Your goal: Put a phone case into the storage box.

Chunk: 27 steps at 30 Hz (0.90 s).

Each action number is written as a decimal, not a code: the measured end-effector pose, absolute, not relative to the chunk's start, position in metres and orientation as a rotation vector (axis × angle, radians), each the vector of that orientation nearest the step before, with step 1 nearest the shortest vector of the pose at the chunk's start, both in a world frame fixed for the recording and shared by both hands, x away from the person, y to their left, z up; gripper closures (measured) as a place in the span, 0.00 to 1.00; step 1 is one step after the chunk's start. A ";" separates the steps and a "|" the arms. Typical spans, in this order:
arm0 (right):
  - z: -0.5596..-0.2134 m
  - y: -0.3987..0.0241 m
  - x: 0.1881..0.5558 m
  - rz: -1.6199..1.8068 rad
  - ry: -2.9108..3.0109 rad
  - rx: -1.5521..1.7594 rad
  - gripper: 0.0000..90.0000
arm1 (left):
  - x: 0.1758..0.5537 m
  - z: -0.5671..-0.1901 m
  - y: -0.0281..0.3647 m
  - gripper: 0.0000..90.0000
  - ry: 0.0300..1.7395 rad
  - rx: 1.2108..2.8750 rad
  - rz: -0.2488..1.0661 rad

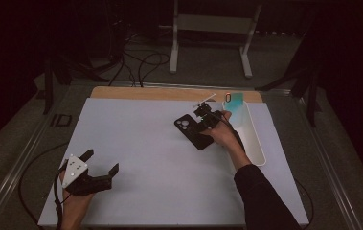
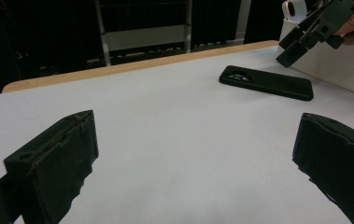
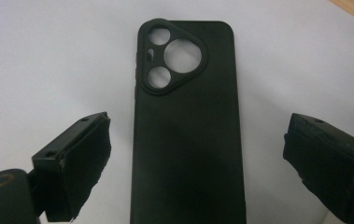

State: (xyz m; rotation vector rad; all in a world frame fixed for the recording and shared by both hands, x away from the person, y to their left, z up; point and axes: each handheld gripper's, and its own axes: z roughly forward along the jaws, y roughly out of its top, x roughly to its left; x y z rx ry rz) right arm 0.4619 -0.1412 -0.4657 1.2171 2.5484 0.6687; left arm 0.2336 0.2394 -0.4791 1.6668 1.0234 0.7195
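case (image 3: 186,135): black phone case, flat on the white mat (image 1: 136,158), camera cutout up and pointing away from the bin; landmark for everything below.
right gripper (image 1: 209,120): over the case's bin-side end, jaws apart and straddling its width (in its own view the case runs up between them). Not touching it as far as I can tell; reads as lined up to pinch the long edges.
bin (image 1: 255,143): white, long, just right of the case, running along the mat's right edge. Probably the source or drop-off spot, hence the case so close to it.
phone (image 1: 232,99): teal, standing in the bin's far end, beyond the case; orange-ringed corner visible in the left gripper view.
left gripper (image 1: 93,175): well apart from the case, near-left of it, low over bare mat, jaws apart, nothing between them. Looks parked (pointed toward the case, maybe to steady it later).
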 end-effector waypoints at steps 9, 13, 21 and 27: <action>-0.477 -0.134 0.467 0.642 2.555 1.260 0.08 | 0.233 -0.479 0.240 0.01 1.020 1.667 0.720; -0.482 -0.131 0.469 0.626 2.566 1.279 0.08 | 0.233 -0.479 0.239 0.01 1.018 1.666 0.720; -0.491 -0.126 0.470 0.579 2.584 1.300 0.08 | 0.233 -0.479 0.240 0.01 1.018 1.664 0.720; -0.497 -0.125 0.470 0.538 2.599 1.309 0.08 | 0.233 -0.479 0.240 0.01 1.018 1.666 0.720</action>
